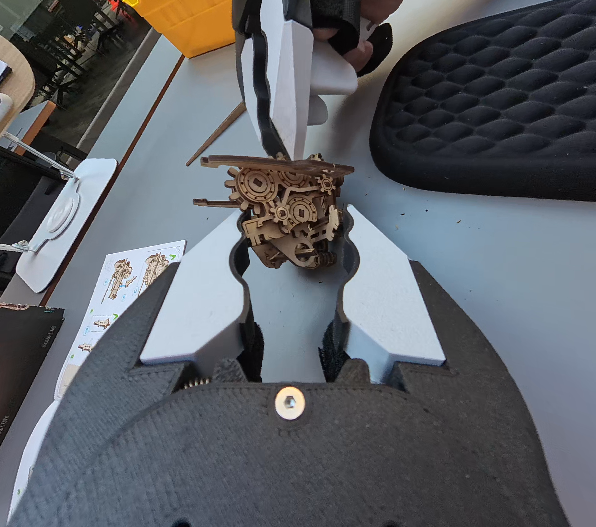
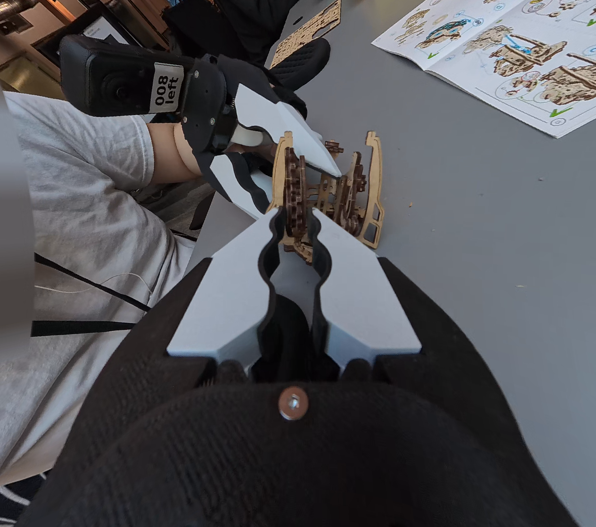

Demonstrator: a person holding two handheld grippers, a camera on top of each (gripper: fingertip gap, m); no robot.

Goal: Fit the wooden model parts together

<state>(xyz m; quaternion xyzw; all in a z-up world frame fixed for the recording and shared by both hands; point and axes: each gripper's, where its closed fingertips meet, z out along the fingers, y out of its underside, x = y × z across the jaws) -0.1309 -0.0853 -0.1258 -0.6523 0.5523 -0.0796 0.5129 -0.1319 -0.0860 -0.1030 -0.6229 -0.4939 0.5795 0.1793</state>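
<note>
A half-built wooden model (image 1: 290, 211) of gears and plates sits on the grey table (image 1: 451, 286). My left gripper (image 1: 295, 215) is shut on the model's body, one finger on each side. My right gripper (image 1: 283, 153) comes in from above and is shut on the edge of the model's flat side plate (image 1: 277, 164). In the right wrist view, my right gripper (image 2: 296, 213) pinches that geared plate (image 2: 292, 176). The rest of the model (image 2: 351, 202) stands beyond it. The left gripper's fingers (image 2: 300, 137) reach across the model from the left.
A black honeycomb cushion (image 1: 500, 99) lies at the right. A yellow bin (image 1: 187, 2) and a thin wooden stick (image 1: 216, 137) lie behind. An open instruction booklet (image 2: 500, 44) and a punched wooden sheet (image 2: 309, 28) lie on the table. A person in a white shirt (image 2: 80, 189) sits at its edge. My two grippers' fingertips are within a few centimetres of each other.
</note>
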